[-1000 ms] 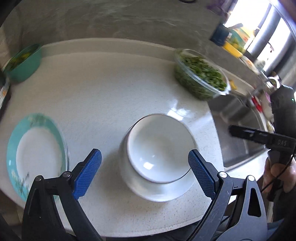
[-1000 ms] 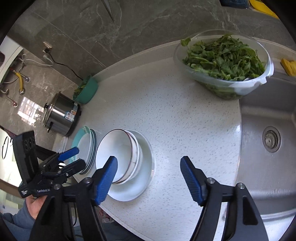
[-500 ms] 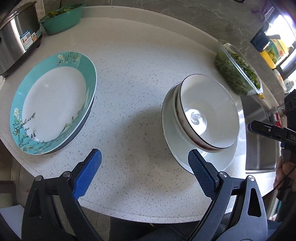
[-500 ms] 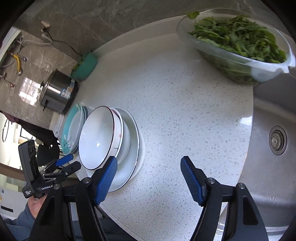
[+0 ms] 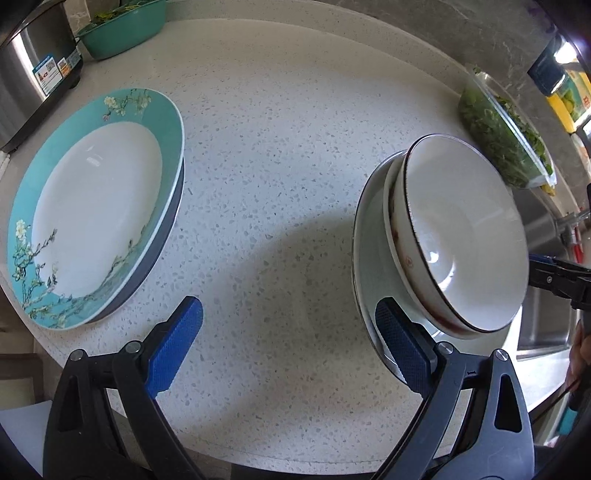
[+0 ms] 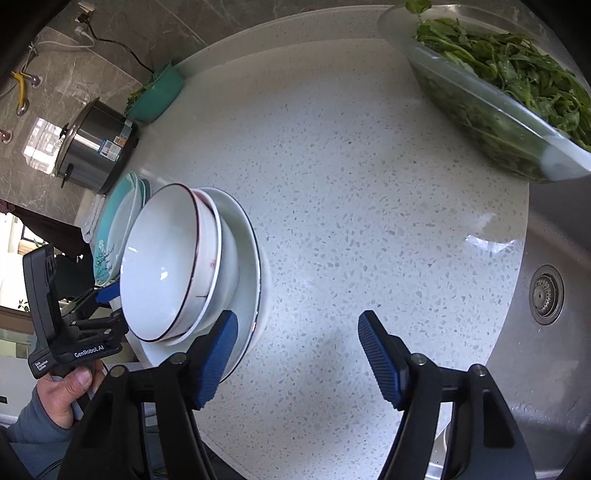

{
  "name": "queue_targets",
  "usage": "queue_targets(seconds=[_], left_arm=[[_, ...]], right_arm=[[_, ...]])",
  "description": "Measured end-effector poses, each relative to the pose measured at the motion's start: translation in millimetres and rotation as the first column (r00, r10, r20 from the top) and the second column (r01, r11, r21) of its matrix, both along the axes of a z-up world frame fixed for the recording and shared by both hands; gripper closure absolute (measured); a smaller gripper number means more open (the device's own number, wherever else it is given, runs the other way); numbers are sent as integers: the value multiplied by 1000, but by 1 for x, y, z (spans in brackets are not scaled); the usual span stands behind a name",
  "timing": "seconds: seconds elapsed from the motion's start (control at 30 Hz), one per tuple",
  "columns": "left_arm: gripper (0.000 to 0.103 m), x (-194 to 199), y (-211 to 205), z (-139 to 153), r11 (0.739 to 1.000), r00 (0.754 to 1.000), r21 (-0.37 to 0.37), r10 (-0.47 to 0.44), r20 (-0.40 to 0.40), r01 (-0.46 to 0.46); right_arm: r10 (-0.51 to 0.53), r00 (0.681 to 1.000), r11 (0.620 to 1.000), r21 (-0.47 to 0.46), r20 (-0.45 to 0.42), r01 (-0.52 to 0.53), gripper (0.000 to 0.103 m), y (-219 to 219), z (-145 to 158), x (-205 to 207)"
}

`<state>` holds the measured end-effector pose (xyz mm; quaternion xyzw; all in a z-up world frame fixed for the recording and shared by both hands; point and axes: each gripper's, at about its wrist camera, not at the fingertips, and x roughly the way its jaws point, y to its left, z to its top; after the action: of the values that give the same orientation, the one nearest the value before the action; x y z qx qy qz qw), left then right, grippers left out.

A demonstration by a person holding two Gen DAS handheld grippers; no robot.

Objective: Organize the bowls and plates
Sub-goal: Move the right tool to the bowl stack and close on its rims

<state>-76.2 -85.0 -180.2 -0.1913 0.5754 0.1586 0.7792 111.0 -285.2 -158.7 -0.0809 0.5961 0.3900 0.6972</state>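
White speckled counter [image 5: 280, 206], grey marble wall [image 6: 155, 29]; left gripper [image 5: 288, 343] fingers apart, empty; right gripper [image 6: 295, 354] closing, empty.

The left tongs [image 5: 288, 347] hang open over the speckled white worktop [image 5: 280, 155], with nothing between their blue pads [image 5: 173, 347]. At left lies a teal-rimmed plate with blossom sprigs [image 5: 92, 206], stacked on a darker plate. At right, nested white bowls [image 5: 465, 236] sit on a white plate [image 5: 369, 236], whose near edge lies just behind the right pad. Far left stand a steel cooker [image 5: 33, 70] and a teal bowl of greens [image 5: 122, 26]; far right, a clear bowl of greens [image 5: 506, 140].
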Motion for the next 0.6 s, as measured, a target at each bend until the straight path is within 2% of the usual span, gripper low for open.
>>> queue_targets(seconds=[0.17,0.4,0.53,0.6], left_arm=[[8,13,1,-11,1000,999,0,-10,-31,10],[8,33,-11,-16,996,997,70,-60,-45,63],[8,41,-11,-22,997,997,40,-70,-42,72],[8,42,-8,-25,997,997,35,-70,-35,71]], right_arm=[[11,1000,1000,1,-4,-11,35,4,-7,2],[27,999,999,31,-34,-26,40,13,-16,2],[37,998,998,52,-46,-35,46,19,-17,6],[43,998,997,65,-52,-39,46,19,-18,8]])
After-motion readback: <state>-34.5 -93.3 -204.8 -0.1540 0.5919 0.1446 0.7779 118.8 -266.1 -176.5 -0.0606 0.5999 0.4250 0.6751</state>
